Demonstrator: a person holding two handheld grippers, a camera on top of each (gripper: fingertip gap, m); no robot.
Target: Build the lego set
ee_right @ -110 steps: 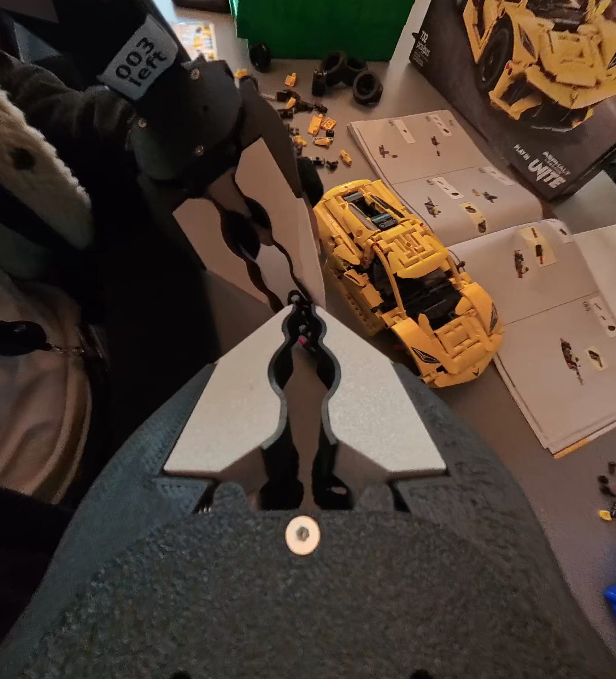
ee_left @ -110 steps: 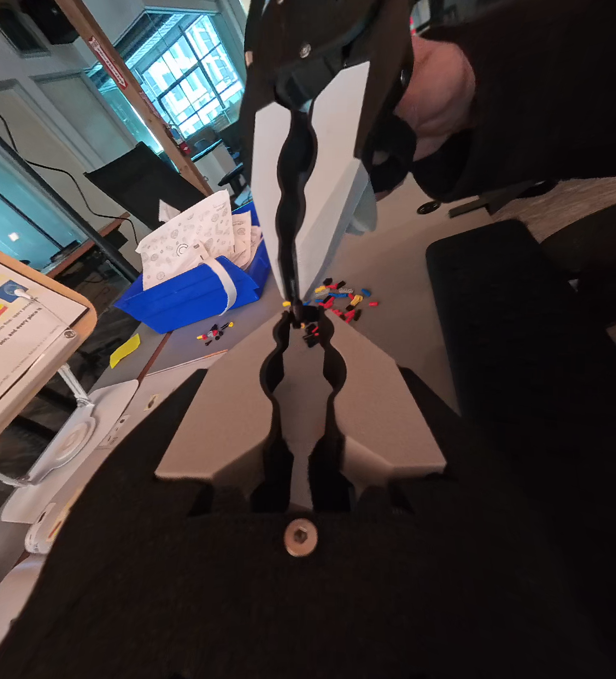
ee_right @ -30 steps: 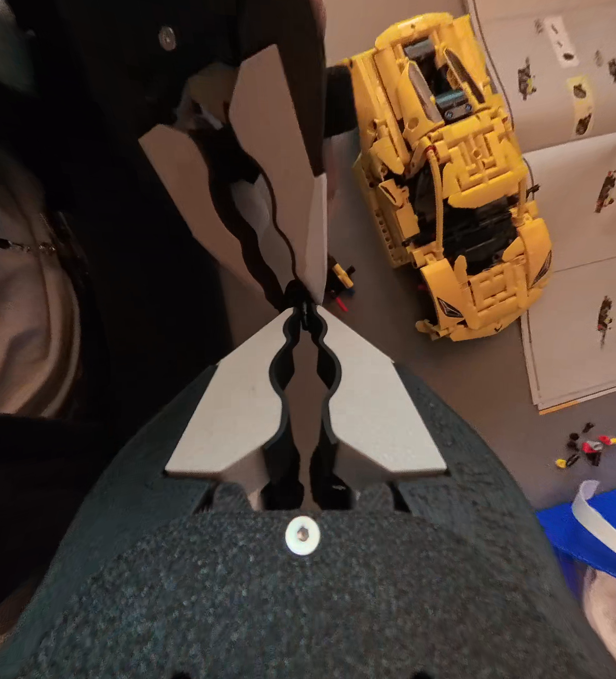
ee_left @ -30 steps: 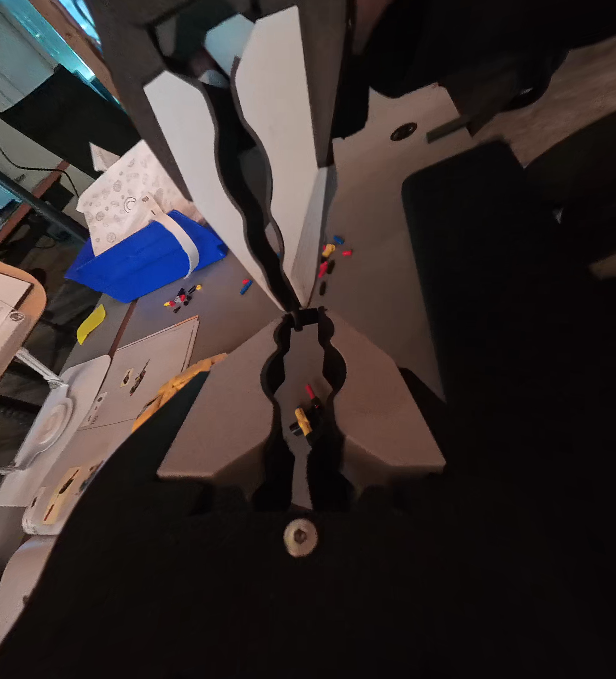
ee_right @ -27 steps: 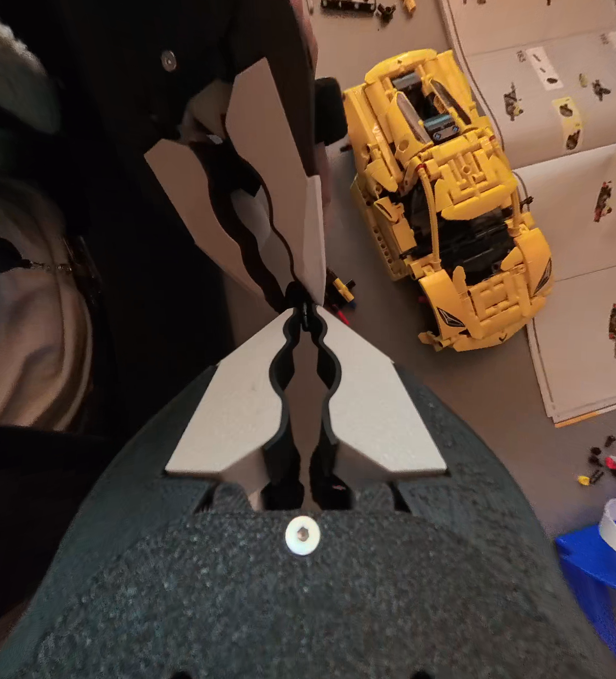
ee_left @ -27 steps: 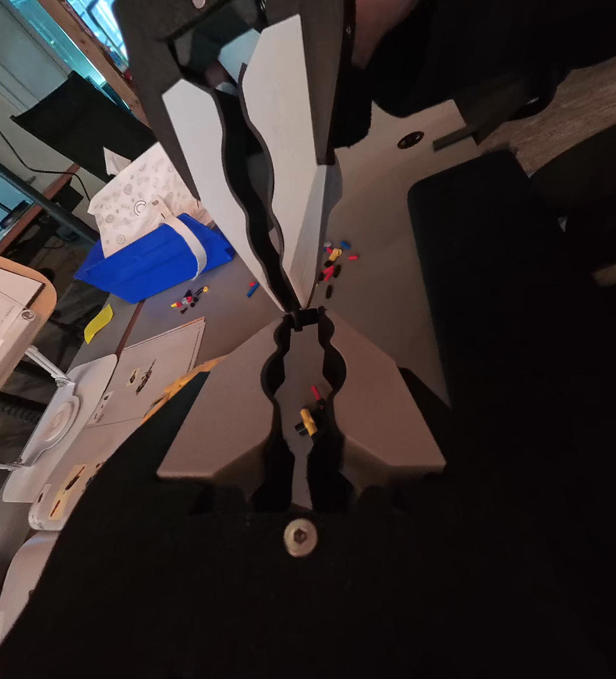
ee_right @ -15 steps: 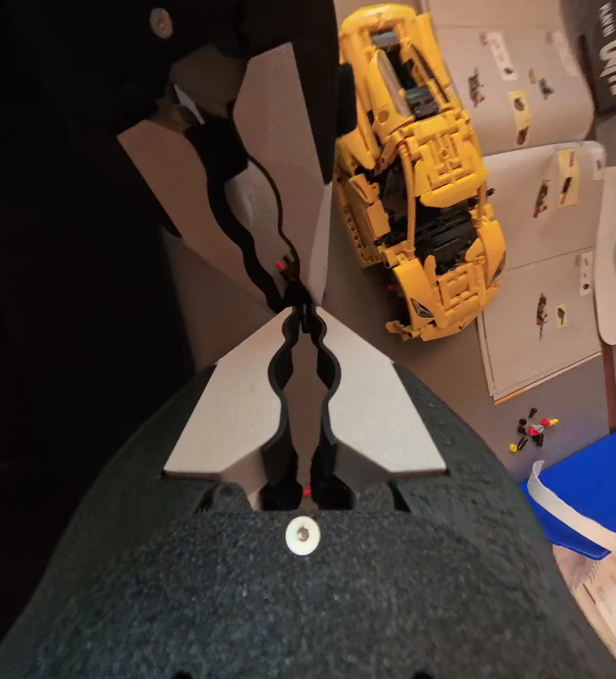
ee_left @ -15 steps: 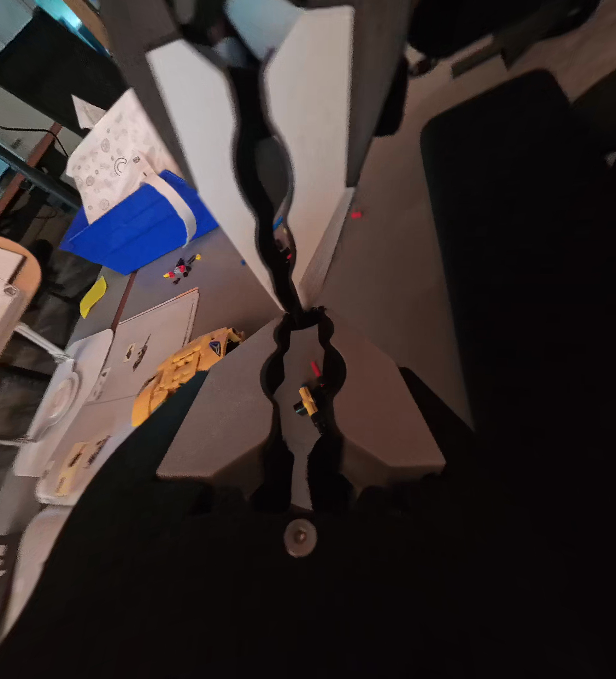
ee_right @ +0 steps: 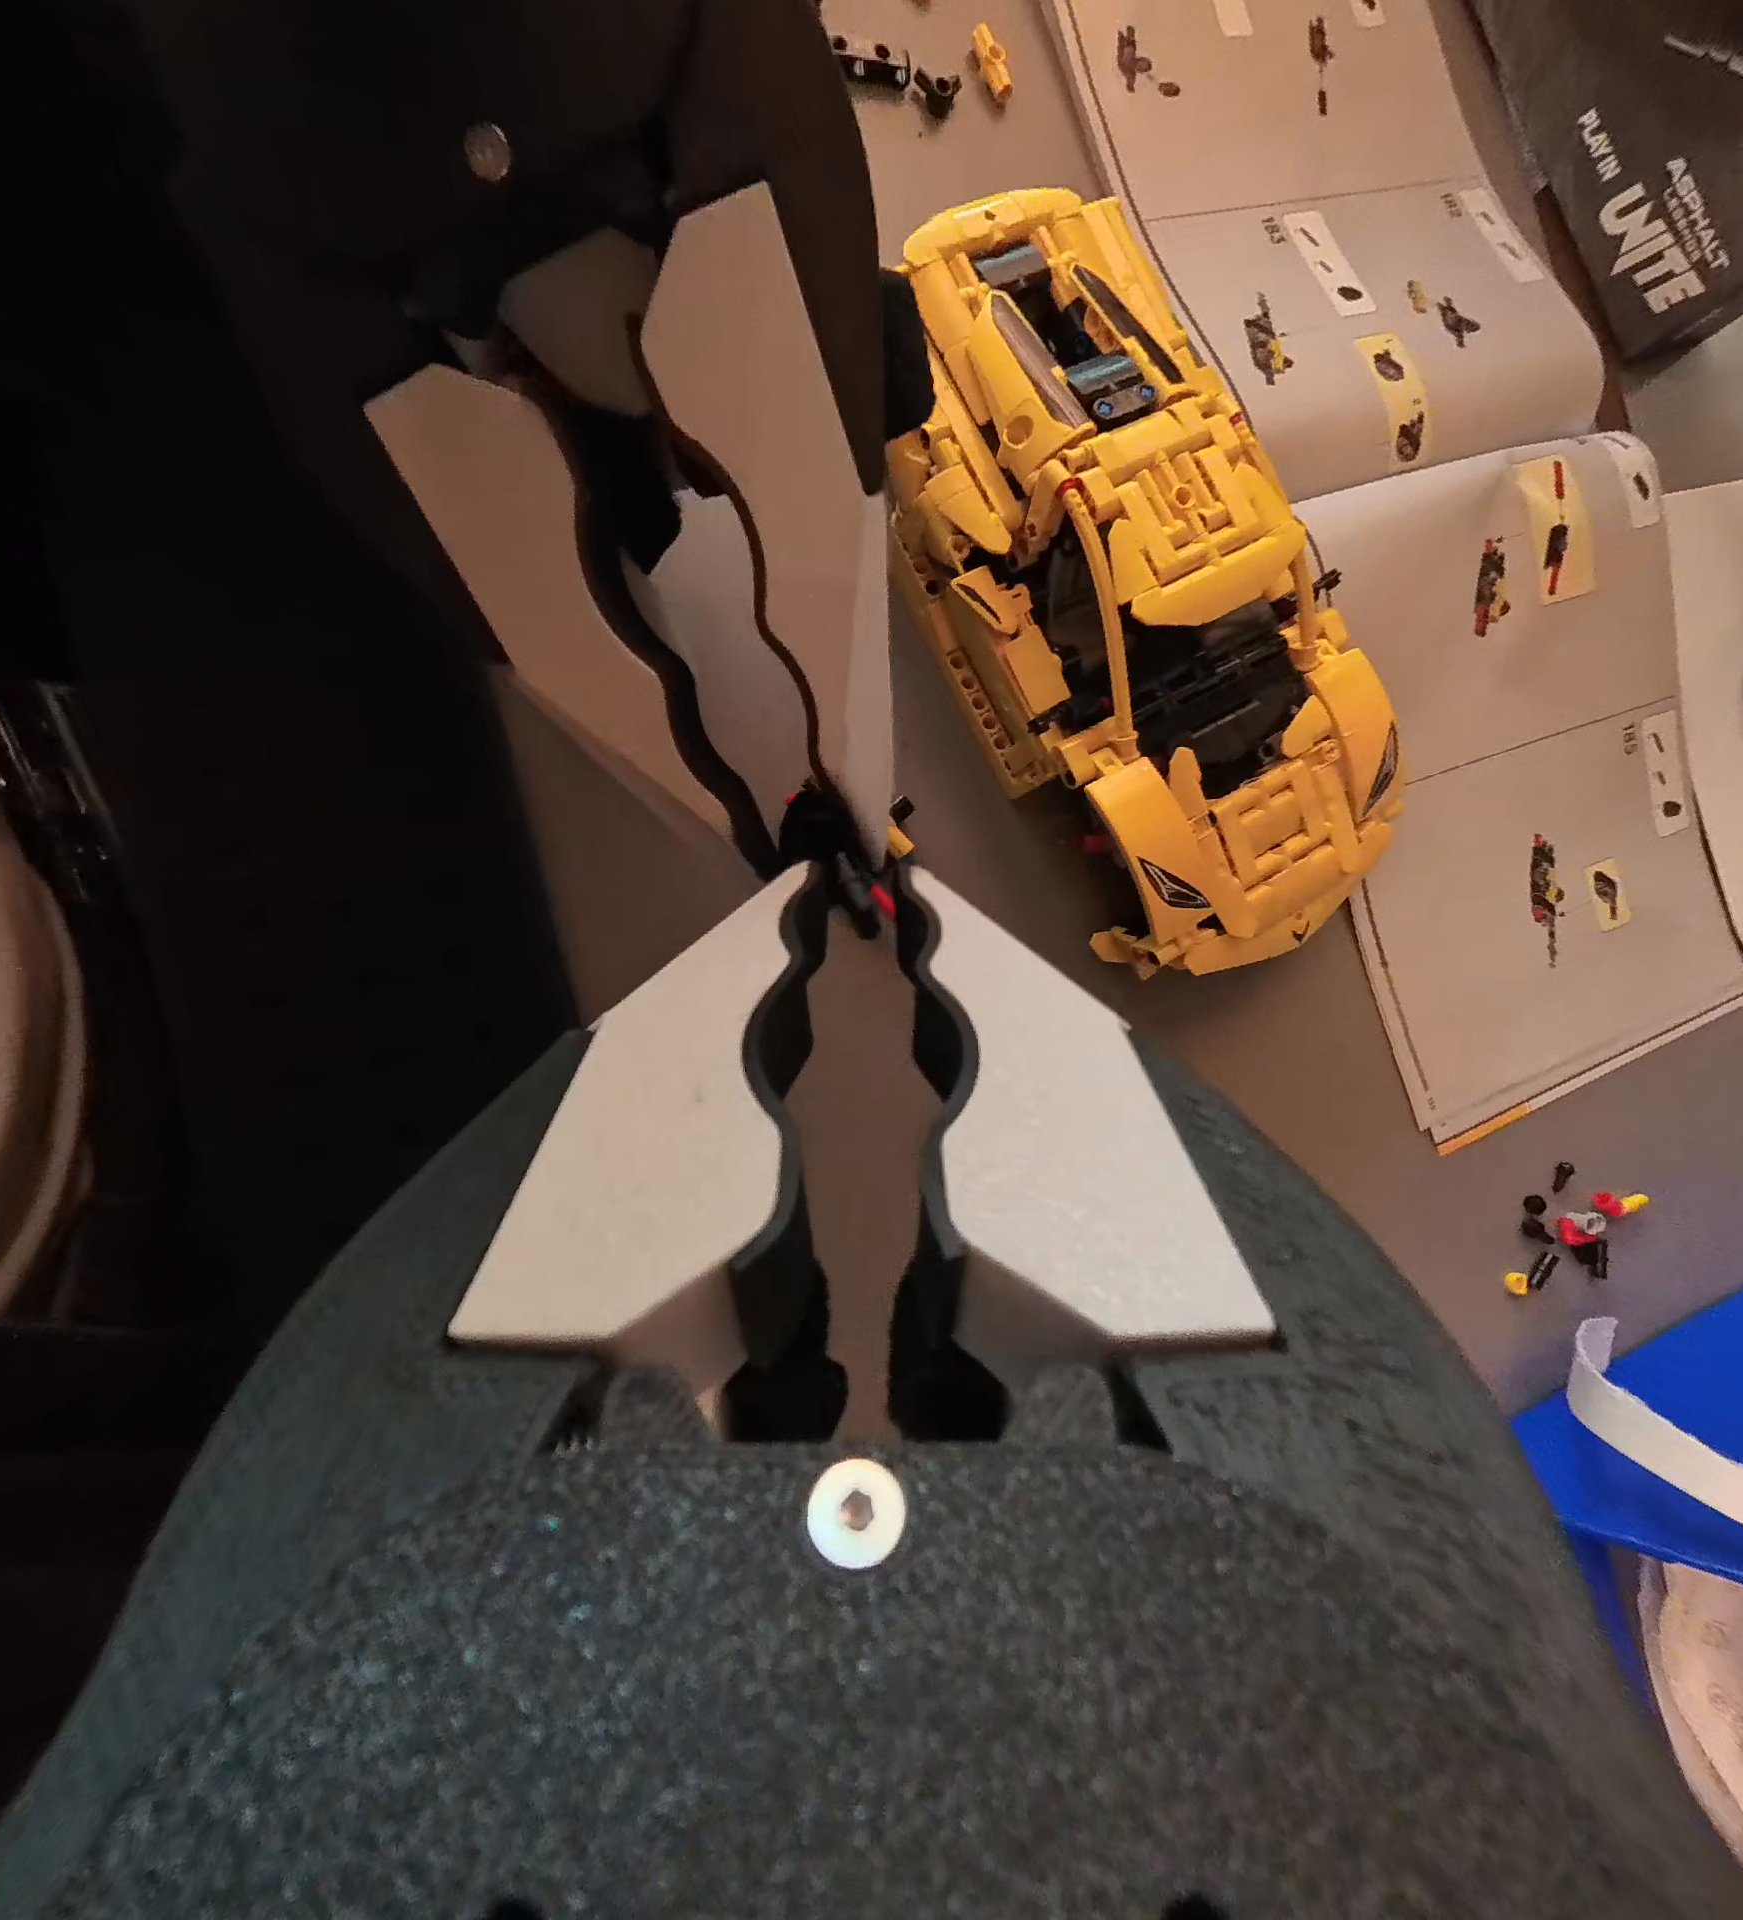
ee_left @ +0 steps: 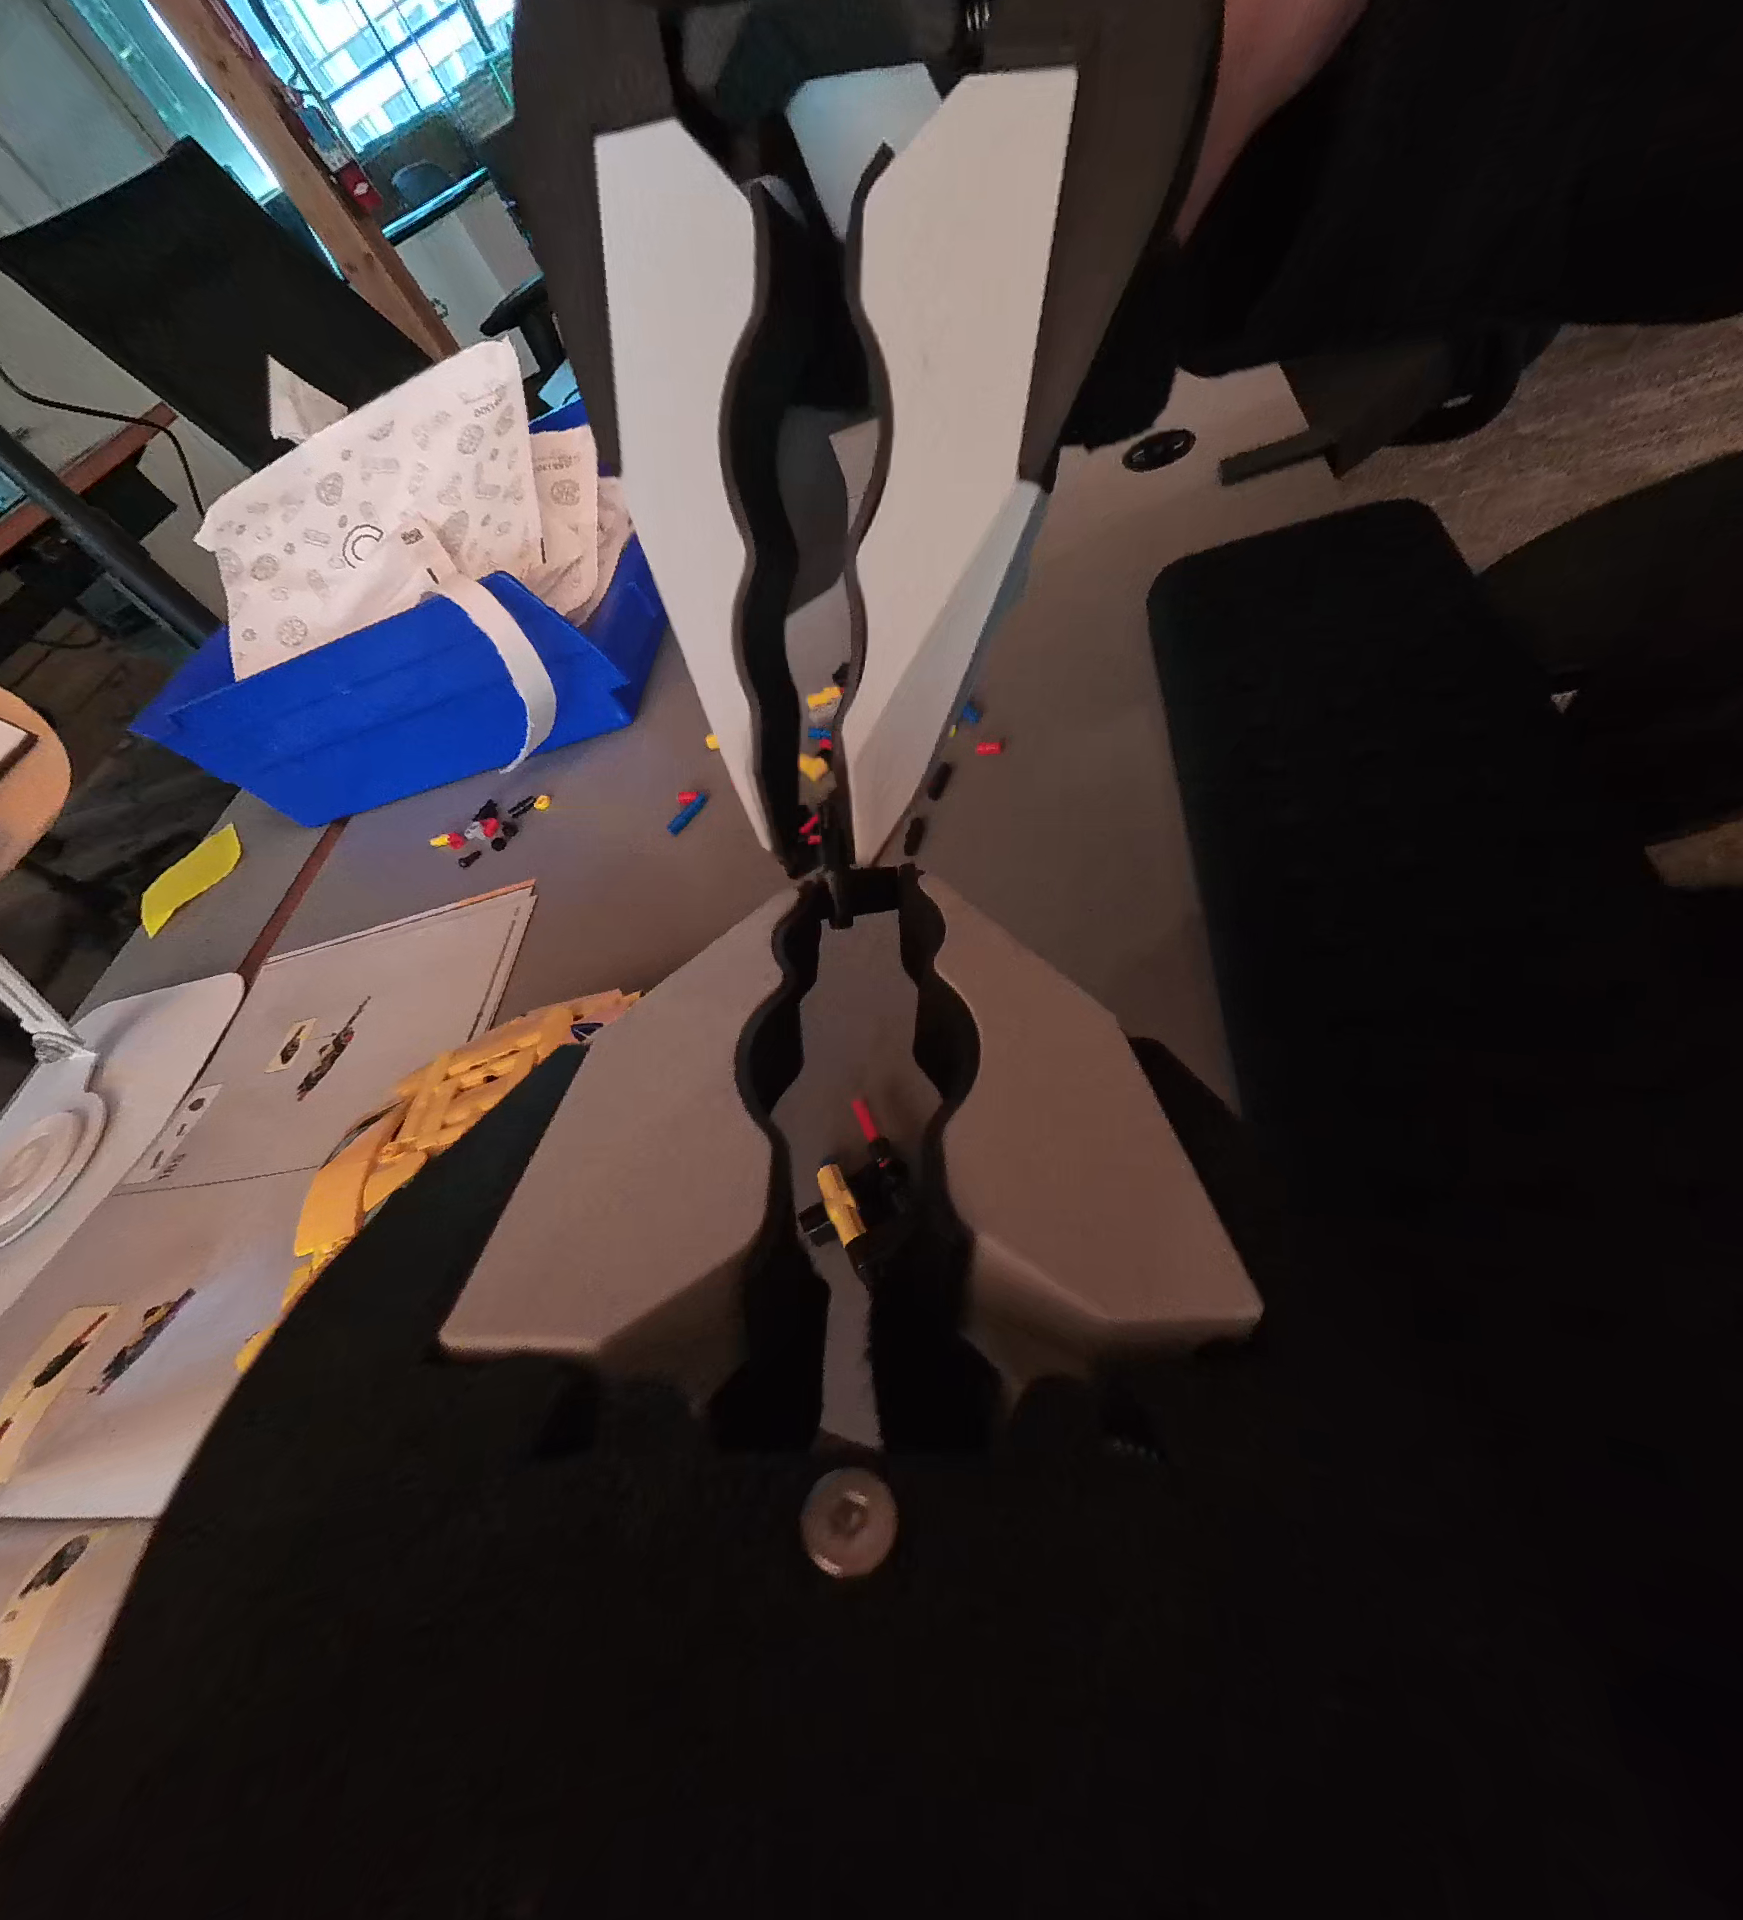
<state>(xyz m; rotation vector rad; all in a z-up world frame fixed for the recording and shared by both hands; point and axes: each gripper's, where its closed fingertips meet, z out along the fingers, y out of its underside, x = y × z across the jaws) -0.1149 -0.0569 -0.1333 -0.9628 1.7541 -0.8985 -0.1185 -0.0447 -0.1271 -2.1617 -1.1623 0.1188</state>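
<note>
Both grippers meet tip to tip in the air beside the yellow car [ee_right: 1147, 582]. Left gripper [ee_left: 859, 896] pinches a small black piece [ee_left: 851, 902]; right gripper [ee_right: 859, 883] clamps a black-red pin [ee_right: 862, 891]. Align axes, push straight, don't twist.

My right gripper [ee_right: 862, 883] has a grainy, matt dark plastic body, smooth pale matt fingers [ee_right: 1043, 1143] and one shiny metal screw [ee_right: 854, 1512]. My left gripper [ee_left: 851, 899] looks the same, though dimmer. The car [ee_right: 1158, 582] is glossy yellow plastic. The booklet [ee_right: 1532, 582] is smooth paper, the bin [ee_left: 379, 707] glossy blue plastic holding printed paper bags [ee_left: 368, 520]. The tabletop [ee_left: 576, 862] is smooth, matt grey.
</note>
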